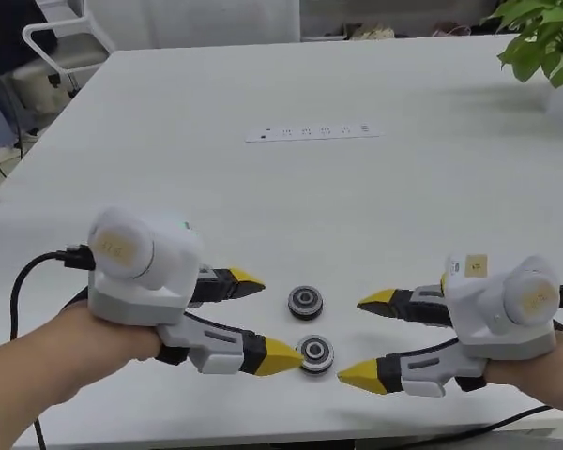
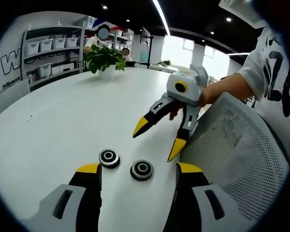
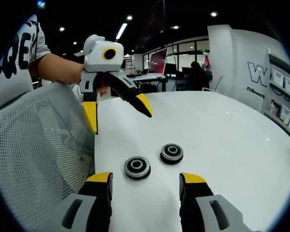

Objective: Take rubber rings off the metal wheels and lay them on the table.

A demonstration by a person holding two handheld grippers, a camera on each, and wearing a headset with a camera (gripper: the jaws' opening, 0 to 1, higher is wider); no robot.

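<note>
My left gripper [image 1: 280, 321] and right gripper [image 1: 350, 338] gape wide, empty, pointed yellow tips flanking the near wheel [image 1: 315, 353] and far wheel [image 1: 305, 301]: round metal discs, black rubber rings [image 1: 329, 355] on them, on the smooth white table [image 1: 375, 216]. Beyond, a flat socket strip [image 1: 314, 132].

I'm working in an open-plan office with a lab feel. My big white table [image 1: 375, 206] has a socket strip [image 1: 314, 132] set into its top and a potted plant [image 1: 540, 37] at its far corner. Beyond the table stand shelves of storage bins [image 2: 46, 53] and a desk monitor [image 3: 158, 60] under recessed ceiling lights [image 3: 130, 17], and a mesh office chair [image 2: 232, 150] sits at its near edge.
</note>
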